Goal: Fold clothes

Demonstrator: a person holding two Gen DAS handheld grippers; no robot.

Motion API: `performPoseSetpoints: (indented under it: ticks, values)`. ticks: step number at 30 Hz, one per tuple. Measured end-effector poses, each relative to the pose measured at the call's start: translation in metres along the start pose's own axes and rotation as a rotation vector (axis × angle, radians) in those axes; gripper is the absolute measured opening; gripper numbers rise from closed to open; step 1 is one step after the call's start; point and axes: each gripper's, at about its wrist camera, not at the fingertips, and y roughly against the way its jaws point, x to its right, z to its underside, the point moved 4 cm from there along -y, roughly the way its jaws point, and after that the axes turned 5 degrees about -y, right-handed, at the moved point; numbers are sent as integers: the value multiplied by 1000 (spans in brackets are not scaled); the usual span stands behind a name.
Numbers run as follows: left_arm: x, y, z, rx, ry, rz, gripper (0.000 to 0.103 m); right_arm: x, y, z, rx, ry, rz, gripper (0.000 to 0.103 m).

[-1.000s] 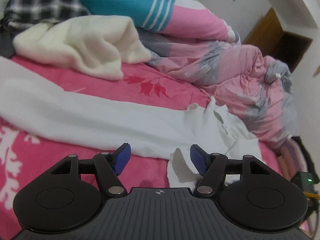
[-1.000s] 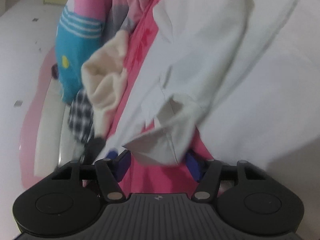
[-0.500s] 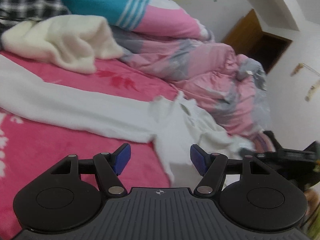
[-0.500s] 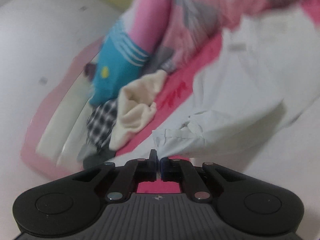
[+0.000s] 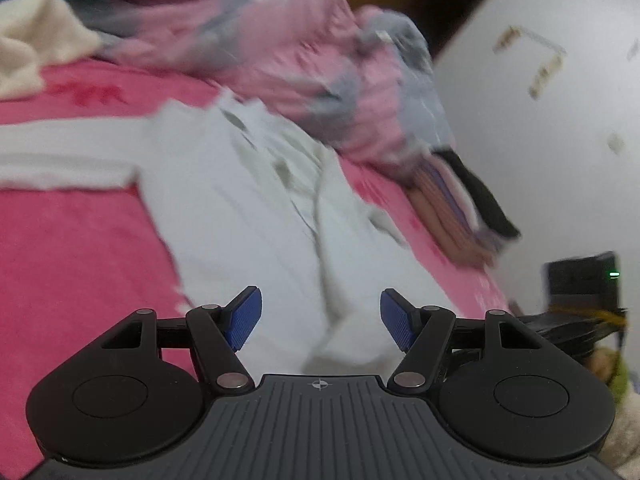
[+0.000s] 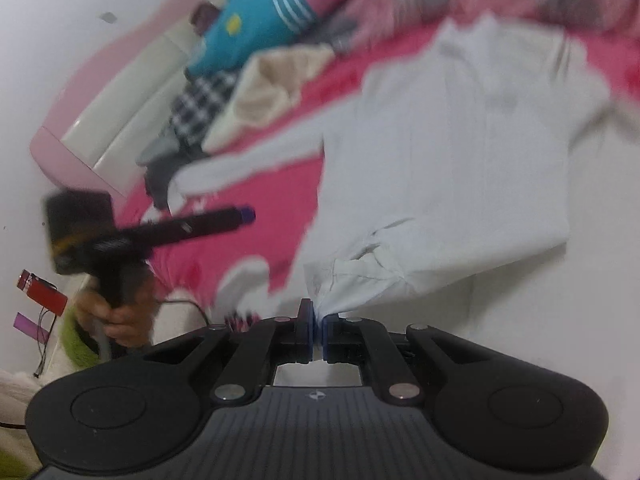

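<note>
Right gripper [image 6: 316, 330] is pinching a cuff or hem corner of the white shirt [image 6: 460, 152], its blue pads nearly closed on the cloth. From that pinch the shirt is stretching toward 1 o'clock across the pink bedsheet [image 6: 256, 188], collar at the far end and one sleeve trailing toward 10 o'clock. Left gripper [image 5: 320, 316] is hovering with its jaws wide apart and holding nothing, the shirt body lying straight ahead at 12 o'clock, so the right one is nearer to the coming fold.
</note>
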Motion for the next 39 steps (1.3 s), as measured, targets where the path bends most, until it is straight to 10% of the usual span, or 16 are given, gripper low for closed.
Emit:
performPoseSetpoints:
  ticks: [16, 24, 33, 39]
  values:
    - [24, -84, 31, -251, -245, -81, 63, 18, -31, 46, 90, -63, -47, 6]
    - [48, -95, 29, -278, -280, -99, 5, 33, -16, 52, 188, -106, -52, 6]
    - [113, -54, -63, 65, -29, 221, 2, -20, 135, -16, 412, 267, 325, 4]
    - [61, -10, -13, 95, 51, -5, 2, -57, 81, 5, 235, 382, 314, 14]
